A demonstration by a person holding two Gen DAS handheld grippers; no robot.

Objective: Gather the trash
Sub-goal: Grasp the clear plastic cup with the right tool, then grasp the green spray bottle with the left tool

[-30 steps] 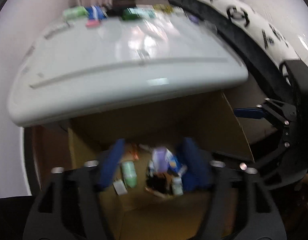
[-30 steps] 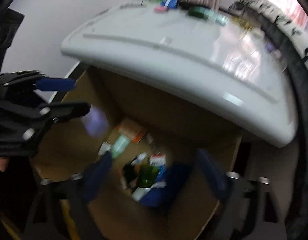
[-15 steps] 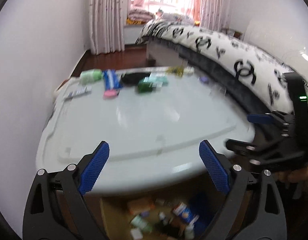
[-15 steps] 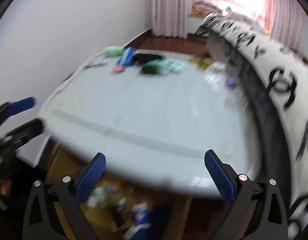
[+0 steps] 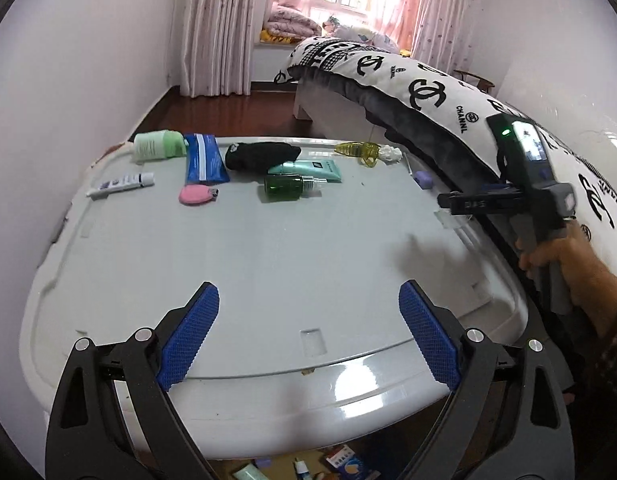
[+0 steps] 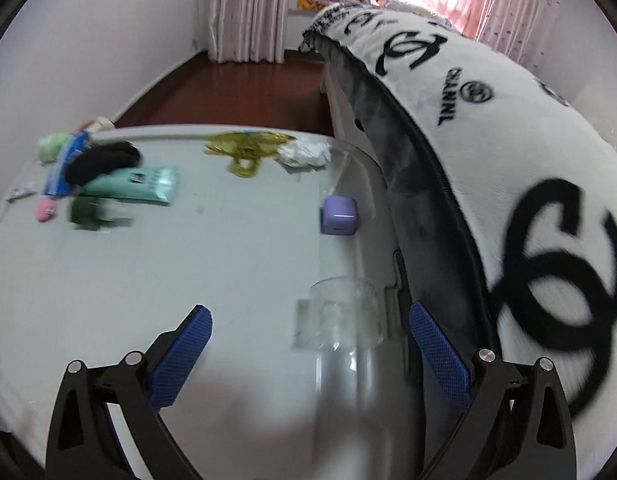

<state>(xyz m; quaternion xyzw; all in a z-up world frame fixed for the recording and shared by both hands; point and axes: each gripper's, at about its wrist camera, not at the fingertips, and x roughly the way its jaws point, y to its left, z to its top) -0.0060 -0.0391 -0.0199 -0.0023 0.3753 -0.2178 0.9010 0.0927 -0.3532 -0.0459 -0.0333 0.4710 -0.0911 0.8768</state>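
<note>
While the trash lies scattered along the far edge of the grey lid (image 5: 268,264), both claws hang released and empty above its near half. A green bottle (image 5: 286,187) lies on its side just beside a teal tube (image 5: 308,169), which touches a black bundle (image 5: 260,155). Toward the far left corner sit a pale green tub (image 5: 156,145), a blue packet (image 5: 204,159), a pink pad (image 5: 196,195) and a small white tube (image 5: 120,184). Toward the far right corner are a yellow wrapper (image 6: 244,148), a crumpled tissue (image 6: 304,153) and, near the right edge, a purple cube (image 6: 338,215). A clear plastic piece (image 6: 340,320) lies at the right edge, between the fingers of the right gripper (image 6: 308,344) as that camera sees it.

That clear piece looks the likeliest next pick. To do it well, the jaws should come down square, straddle it fully and close gently, since thin plastic may crush or slip toward the bed (image 6: 488,160). The left gripper (image 5: 308,332), wide open over the near edge, would have to travel well forward to reach the bottle. Some trash (image 5: 340,460) already lies below the near edge.
</note>
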